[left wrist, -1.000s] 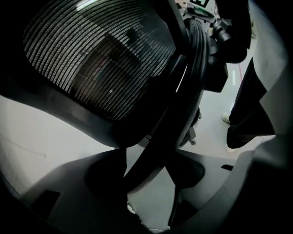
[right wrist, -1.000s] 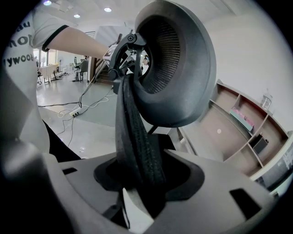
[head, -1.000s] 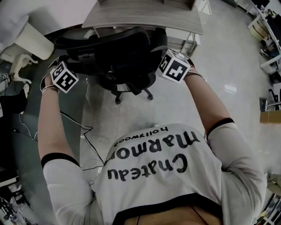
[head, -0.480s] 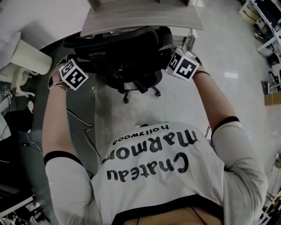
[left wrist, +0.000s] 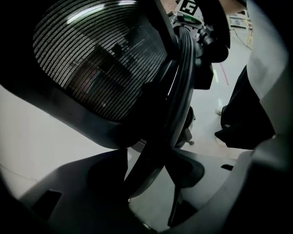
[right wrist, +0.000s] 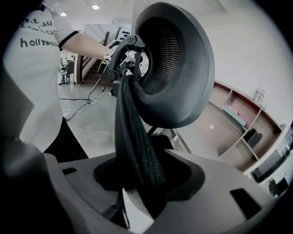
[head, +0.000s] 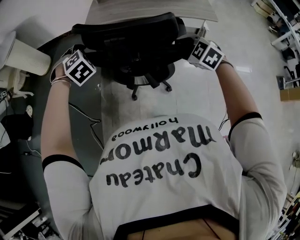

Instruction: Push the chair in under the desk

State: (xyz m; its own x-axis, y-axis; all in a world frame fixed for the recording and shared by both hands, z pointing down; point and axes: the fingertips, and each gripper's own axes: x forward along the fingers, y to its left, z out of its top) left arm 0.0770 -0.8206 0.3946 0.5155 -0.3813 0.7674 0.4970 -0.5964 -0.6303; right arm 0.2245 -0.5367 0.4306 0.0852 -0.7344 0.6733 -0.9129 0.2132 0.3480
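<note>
A black office chair (head: 136, 47) stands with its seat tucked partly beneath the grey wood desk (head: 140, 11) at the top of the head view. My left gripper (head: 80, 63) clamps the left edge of the mesh backrest (left wrist: 178, 91). That edge runs down between the jaws of the left gripper (left wrist: 151, 178). My right gripper (head: 200, 50) holds the opposite edge. In the right gripper view the backrest's mesh rim (right wrist: 132, 137) is pinched between the jaws of the right gripper (right wrist: 142, 183), under the headrest (right wrist: 174, 68).
The chair's wheeled base (head: 150, 84) rests on a pale tiled floor. A white cylindrical bin (head: 26, 56) stands at the left, with cables (head: 89, 126) trailing on the floor beside it. A cardboard box (head: 289, 93) sits at the far right. Wall shelves (right wrist: 242, 123) lie beyond the desk.
The chair has rolled forward, further under the desk. Both grippers travelled with it, still clamped on the backrest, and my arms have stretched out.
</note>
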